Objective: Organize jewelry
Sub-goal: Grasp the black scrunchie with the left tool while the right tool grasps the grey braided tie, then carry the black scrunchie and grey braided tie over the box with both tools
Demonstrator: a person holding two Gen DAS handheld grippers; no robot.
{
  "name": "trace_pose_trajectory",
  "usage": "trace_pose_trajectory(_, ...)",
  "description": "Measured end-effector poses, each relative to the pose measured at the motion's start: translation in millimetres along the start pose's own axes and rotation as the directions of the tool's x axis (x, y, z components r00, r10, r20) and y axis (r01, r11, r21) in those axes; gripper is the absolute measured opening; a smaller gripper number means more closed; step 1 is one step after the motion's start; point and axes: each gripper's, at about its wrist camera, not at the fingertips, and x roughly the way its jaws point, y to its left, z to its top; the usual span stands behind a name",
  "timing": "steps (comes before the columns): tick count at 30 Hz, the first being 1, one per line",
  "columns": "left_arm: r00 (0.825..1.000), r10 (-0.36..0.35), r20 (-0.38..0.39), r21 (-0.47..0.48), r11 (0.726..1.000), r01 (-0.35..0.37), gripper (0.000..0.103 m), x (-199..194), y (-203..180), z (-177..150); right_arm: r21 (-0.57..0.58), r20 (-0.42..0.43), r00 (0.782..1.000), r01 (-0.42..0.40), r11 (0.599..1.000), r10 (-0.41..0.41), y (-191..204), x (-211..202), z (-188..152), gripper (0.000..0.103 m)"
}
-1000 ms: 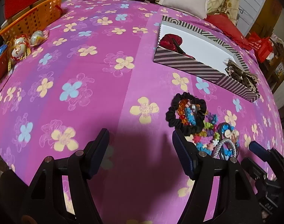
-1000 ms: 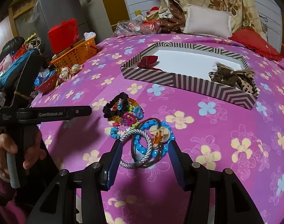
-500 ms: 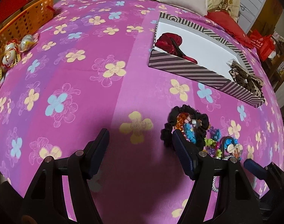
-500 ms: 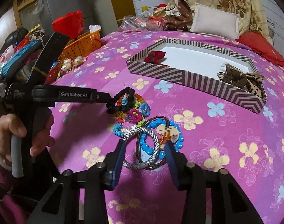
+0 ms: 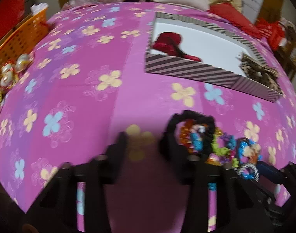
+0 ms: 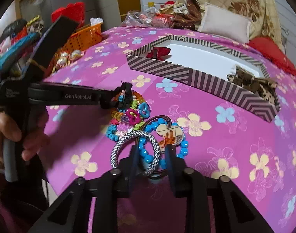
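A pile of bracelets and hair ties (image 6: 136, 116) lies on the pink flowered cloth (image 6: 235, 155). My left gripper (image 5: 143, 141) is part closed, blurred, its right finger at the black scrunchie (image 5: 194, 118); the right wrist view shows its tip (image 6: 109, 99) touching the bunched scrunchie (image 6: 125, 91). My right gripper (image 6: 151, 153) has narrowed around the blue bead bracelet (image 6: 148, 155), silver-white braided hair tie (image 6: 126, 141) and brown cord; no firm grip shows. A striped box (image 6: 196, 73) holds a red bow (image 6: 157, 52) and a leopard bow (image 6: 252, 83).
An orange basket (image 6: 83, 36) and small figurines (image 6: 68, 56) stand at the left edge of the cloth. Pillows (image 6: 223, 24) and bags lie behind the box. A hand holds the left gripper's handle (image 6: 10, 141) at the left.
Both grippers have narrowed. The left one moved forward and right onto the black scrunchie, bunching it up. The right one closed in around the blue bracelet and braided tie.
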Motion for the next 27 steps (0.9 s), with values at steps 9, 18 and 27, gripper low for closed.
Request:
trace_pose_trajectory(9, 0.991, -0.130, -0.016, -0.091, 0.988, 0.128, 0.004, -8, 21, -4, 0.032, 0.022, 0.999, -0.041, 0.999, 0.040, -1, -10, -3, 0.007)
trace_pose_trajectory(18, 0.988, -0.142, 0.061, -0.121, 0.982, 0.148, 0.004, -49, 41, -8, 0.063, 0.069, 0.995, -0.075, 0.995, 0.071, -2, -30, 3, 0.007)
trace_pose_trajectory(27, 0.983, -0.158, 0.090, -0.107, 0.980, 0.167, 0.004, -70, 43, -10, 0.065, 0.082, 0.994, -0.079, 0.995, 0.073, -1, -39, 4, 0.007)
